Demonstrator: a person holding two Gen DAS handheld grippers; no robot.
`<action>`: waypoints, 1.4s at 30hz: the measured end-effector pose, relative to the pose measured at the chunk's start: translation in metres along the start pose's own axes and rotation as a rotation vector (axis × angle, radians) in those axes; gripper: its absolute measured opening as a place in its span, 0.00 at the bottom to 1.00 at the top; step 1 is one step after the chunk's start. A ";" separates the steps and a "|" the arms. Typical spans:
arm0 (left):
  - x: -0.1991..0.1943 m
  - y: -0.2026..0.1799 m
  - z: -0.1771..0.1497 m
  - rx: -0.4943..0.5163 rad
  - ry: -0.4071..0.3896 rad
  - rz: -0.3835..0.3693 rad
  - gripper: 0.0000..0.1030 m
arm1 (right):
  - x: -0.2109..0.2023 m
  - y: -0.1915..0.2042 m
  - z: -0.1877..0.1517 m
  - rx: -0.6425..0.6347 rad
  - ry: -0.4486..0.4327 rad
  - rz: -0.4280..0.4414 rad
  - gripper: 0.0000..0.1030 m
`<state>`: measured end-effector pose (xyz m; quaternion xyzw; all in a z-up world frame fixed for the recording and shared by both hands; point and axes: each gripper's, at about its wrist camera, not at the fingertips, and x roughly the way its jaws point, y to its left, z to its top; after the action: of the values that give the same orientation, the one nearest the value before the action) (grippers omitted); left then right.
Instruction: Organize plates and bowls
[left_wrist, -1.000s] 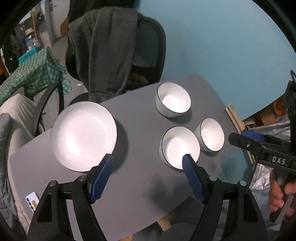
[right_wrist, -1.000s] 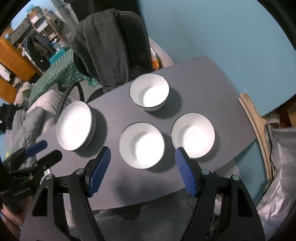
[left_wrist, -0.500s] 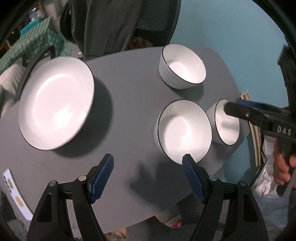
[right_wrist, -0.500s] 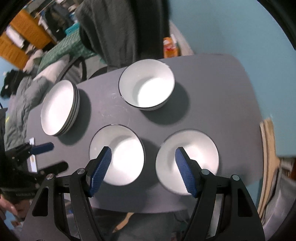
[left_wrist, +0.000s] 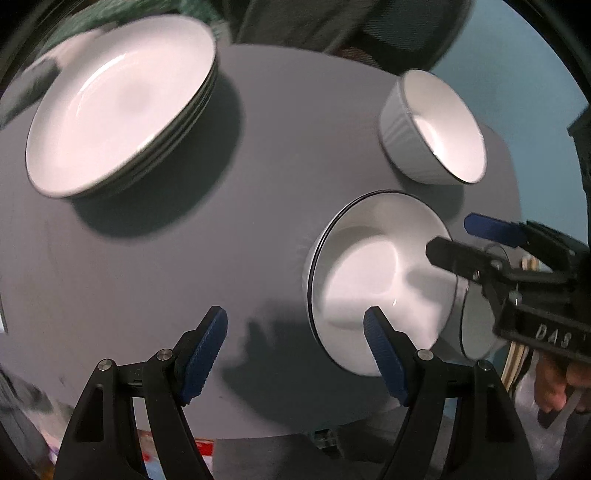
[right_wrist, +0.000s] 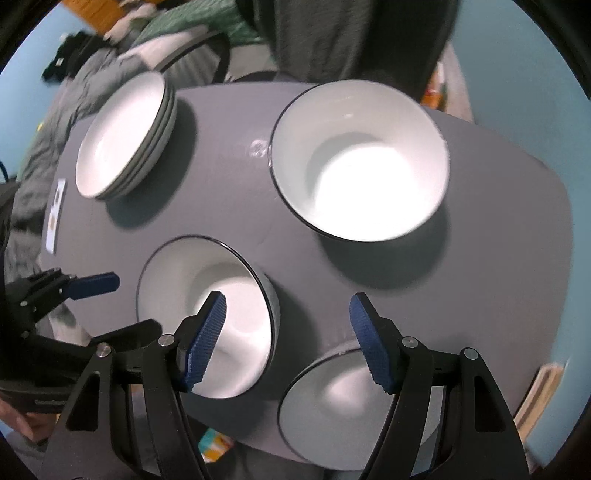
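A stack of white plates (left_wrist: 118, 103) sits at the far left of the grey table (left_wrist: 258, 155); it also shows in the right wrist view (right_wrist: 125, 133). Three white bowls stand on the right half: a far one (left_wrist: 436, 129) (right_wrist: 362, 158), a middle one (left_wrist: 376, 280) (right_wrist: 207, 314) and a near-right one (right_wrist: 340, 402). My left gripper (left_wrist: 295, 339) is open and empty, low over the table beside the middle bowl's left rim. My right gripper (right_wrist: 288, 336) is open and empty, above the gap between the middle and near-right bowls; it also shows in the left wrist view (left_wrist: 469, 240).
A chair draped with a grey garment (right_wrist: 351, 37) stands behind the table. A phone (right_wrist: 55, 218) lies at the table's left edge. A teal wall (left_wrist: 517, 55) is on the right. Clutter lies on the floor below the near edge.
Both grippers have dropped closer to the table and moved forward. The bowls and plates now look much larger. Nothing on the table has moved.
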<state>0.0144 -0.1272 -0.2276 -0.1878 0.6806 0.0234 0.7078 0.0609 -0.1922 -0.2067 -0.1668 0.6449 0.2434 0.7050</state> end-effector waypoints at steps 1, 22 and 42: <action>0.004 0.002 -0.003 -0.033 0.001 0.002 0.75 | 0.002 0.000 -0.001 -0.016 0.007 0.002 0.69; 0.027 0.024 -0.030 -0.315 0.010 -0.019 0.32 | 0.036 0.014 0.005 -0.196 0.136 0.055 0.33; 0.019 0.026 -0.044 -0.280 0.001 -0.023 0.08 | 0.031 0.021 0.007 -0.141 0.136 0.060 0.08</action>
<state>-0.0332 -0.1205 -0.2522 -0.2923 0.6687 0.1098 0.6747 0.0564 -0.1675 -0.2353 -0.2129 0.6773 0.2971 0.6384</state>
